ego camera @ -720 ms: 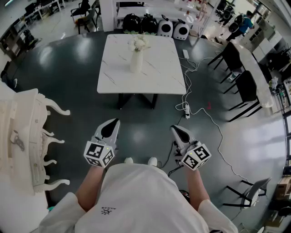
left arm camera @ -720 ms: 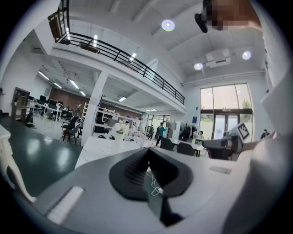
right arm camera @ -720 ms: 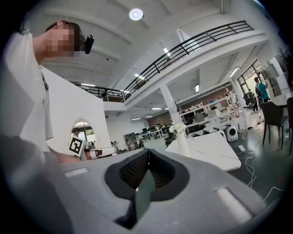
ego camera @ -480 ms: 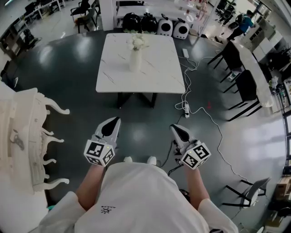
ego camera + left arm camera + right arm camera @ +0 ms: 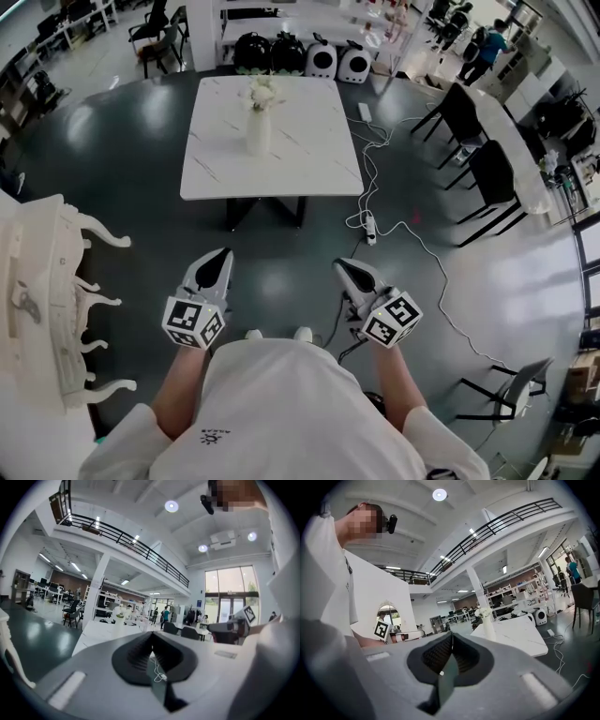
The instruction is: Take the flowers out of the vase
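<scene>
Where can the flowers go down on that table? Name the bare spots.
The white table is bare all round the vase with its flowers, which stands about mid-table: the near strip and both sides are free, the right side widest. A corded power strip lies on the floor right of it.

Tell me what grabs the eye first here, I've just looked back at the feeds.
The tall white vase of pale flowers stands alone on the white marble-patterned square table, far ahead across the dark glossy floor. Nearer the camera, the left tool and right tool hang shut and empty, well short of the table.
</scene>
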Tool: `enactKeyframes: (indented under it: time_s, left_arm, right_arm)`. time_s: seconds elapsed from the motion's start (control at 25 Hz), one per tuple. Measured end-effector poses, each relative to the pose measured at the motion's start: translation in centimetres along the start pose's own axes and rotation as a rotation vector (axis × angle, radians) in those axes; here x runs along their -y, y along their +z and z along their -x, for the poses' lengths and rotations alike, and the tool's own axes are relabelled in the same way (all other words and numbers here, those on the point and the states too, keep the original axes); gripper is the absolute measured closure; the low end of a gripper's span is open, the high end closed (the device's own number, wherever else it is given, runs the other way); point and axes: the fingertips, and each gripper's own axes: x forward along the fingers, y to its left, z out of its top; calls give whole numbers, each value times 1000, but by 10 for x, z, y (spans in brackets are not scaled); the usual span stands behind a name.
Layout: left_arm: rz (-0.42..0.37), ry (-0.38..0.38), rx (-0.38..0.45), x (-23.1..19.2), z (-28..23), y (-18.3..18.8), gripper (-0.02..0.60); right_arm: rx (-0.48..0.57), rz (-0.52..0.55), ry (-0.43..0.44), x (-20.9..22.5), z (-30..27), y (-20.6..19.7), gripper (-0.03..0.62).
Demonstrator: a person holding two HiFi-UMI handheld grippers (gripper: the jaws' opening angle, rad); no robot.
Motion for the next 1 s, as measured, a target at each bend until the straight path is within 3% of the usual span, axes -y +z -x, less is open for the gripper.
enactKeyframes:
  time_s: [0.6,1.0]
  left_arm:
    - [-39,-29,17,-26,23,6,592]
    - [-26,8,24,-53,61,2,592]
  right_arm:
    - [4,29,-18,-27,-21,-4,592]
    - [7,9,-10,-61,-32,-14,592]
